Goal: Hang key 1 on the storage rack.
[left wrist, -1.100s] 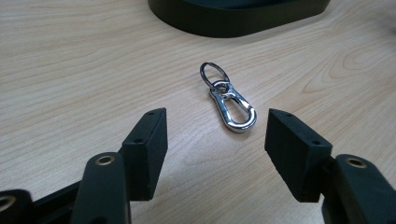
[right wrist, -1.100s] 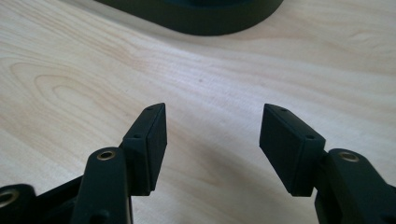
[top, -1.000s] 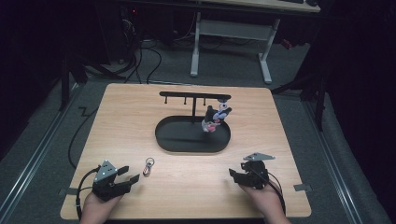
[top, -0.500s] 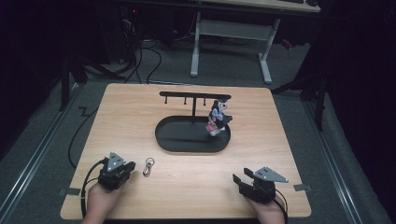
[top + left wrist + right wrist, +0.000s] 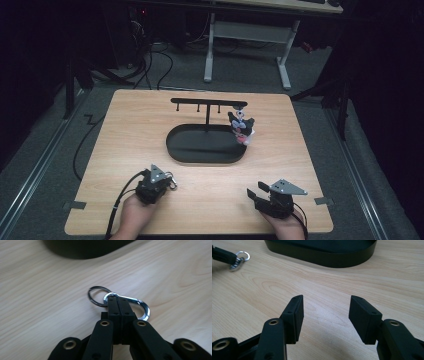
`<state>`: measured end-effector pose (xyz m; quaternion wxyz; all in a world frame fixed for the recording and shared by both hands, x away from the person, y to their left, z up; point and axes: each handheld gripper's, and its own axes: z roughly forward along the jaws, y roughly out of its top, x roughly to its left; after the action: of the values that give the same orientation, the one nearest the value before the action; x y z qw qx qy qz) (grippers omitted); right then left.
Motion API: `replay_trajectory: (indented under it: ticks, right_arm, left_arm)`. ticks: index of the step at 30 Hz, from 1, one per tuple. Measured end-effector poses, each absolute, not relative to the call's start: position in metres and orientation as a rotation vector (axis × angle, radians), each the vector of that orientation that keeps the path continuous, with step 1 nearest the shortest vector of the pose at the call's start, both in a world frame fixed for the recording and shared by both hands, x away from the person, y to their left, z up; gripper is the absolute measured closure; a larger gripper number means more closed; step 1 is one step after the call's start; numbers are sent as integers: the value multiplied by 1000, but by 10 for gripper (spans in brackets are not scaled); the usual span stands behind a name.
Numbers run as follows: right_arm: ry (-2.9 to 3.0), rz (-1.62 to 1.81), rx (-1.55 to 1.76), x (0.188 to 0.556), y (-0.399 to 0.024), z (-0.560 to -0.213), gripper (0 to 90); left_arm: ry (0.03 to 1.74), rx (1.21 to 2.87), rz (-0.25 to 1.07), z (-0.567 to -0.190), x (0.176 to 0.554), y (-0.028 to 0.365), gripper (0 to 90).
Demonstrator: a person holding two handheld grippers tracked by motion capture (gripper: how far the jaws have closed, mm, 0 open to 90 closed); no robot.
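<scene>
Between left fingers (image 5: 113, 305): carabiner (image 5: 140, 305)

Left gripper (image 5: 167, 182): near left, jaws just closed, pressed together, low over the table. Right gripper (image 5: 256, 192): near right, jaws parted, nothing between.

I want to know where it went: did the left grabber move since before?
Yes. The left gripper slid right along the table's near edge, toward the black tray, and closed on the silver carabiner.
</scene>
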<state>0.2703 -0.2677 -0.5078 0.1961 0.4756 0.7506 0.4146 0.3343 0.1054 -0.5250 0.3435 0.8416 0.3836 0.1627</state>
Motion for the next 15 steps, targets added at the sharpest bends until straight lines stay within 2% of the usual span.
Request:
replay_trajectory:
  ticks: [4,6,11,15]
  right_arm:
    - [2114,1162,1332,271,-267,-508,461]
    - [2115,1162,1340,271,-267,-508,461]
    - [2111,1170,1347,269,-270,-508,462]
    - [2113,1175,1360,269,-272,-509,462]
  left_arm:
    - [930,2193,428,-525,332,71,882]
    - [942,2165,435,-523,333,69,883]
    - [1063,2064,490,-521,336,106,900]
    - [1164,2066,474,-530,351,122,900]
